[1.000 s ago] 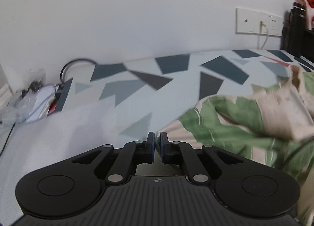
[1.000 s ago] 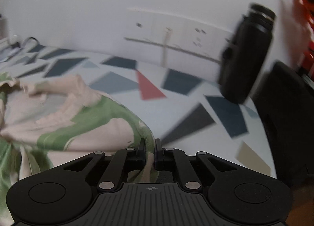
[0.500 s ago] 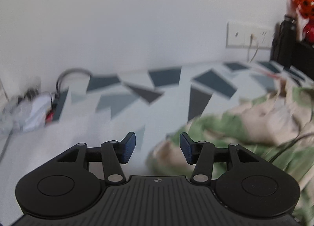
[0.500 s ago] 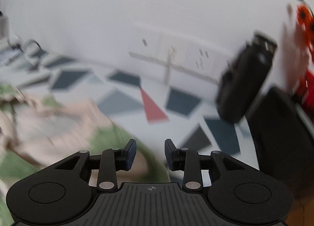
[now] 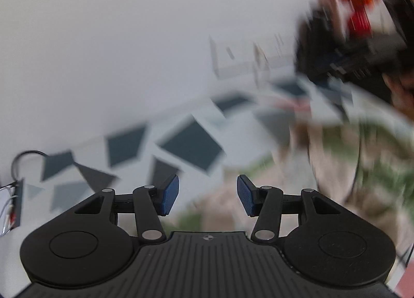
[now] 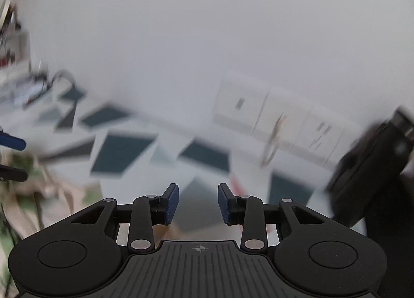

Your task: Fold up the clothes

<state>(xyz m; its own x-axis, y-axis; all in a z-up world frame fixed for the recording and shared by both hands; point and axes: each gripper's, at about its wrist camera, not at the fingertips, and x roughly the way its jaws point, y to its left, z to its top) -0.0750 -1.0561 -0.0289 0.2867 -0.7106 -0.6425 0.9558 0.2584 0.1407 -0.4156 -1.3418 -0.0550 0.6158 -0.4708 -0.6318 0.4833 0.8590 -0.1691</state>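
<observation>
left claw [image 5: 207, 195] spread, empty | right claw [image 6: 198, 204] spread, empty | shirt [image 5: 367, 168] lay rumpled on patterned worktop [image 5: 191, 145], blurred, probably thin cloth: light, limp, slippery | pinch hem or shoulder corners

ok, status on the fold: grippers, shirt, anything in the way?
Left hand-held gripper open, empty. Right hand-held gripper open, empty. Green-leaf shirt loose and crumpled on the patterned cloth, not folded. Frames blurred; nothing seen between grippers and shirt.
</observation>
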